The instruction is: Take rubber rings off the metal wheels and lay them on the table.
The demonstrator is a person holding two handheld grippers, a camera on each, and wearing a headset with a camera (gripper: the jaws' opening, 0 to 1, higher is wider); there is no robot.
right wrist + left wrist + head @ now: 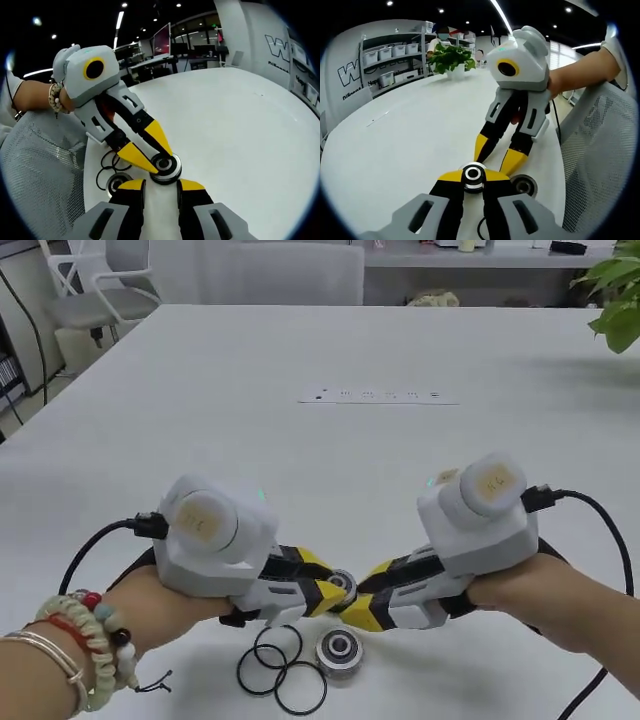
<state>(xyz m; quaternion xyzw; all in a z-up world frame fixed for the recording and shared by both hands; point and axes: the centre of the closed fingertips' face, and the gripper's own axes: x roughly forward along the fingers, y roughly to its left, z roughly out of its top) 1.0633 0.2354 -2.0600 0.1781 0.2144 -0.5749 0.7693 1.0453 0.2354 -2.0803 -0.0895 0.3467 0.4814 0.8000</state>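
Observation:
My left gripper [334, 592] is shut on a small metal wheel [340, 584], holding it just above the white table [330, 460]. In the left gripper view the wheel [473, 172] sits between my own yellow tips [473, 178]. My right gripper [358, 602] faces it tip to tip, jaws apart, right at the wheel's edge; whether it touches is unclear. The right gripper view has the held wheel [165, 168] just ahead of the right gripper [162, 185]. Three black rubber rings [275, 668] lie on the table below, beside a second metal wheel [339, 650].
A flat socket panel [380, 395] is set into the middle of the table. Chairs [100, 290] stand beyond the far edge and a green plant [615, 300] at the far right. A mesh chair [605, 150] is close to the near edge. Cables trail from both grippers.

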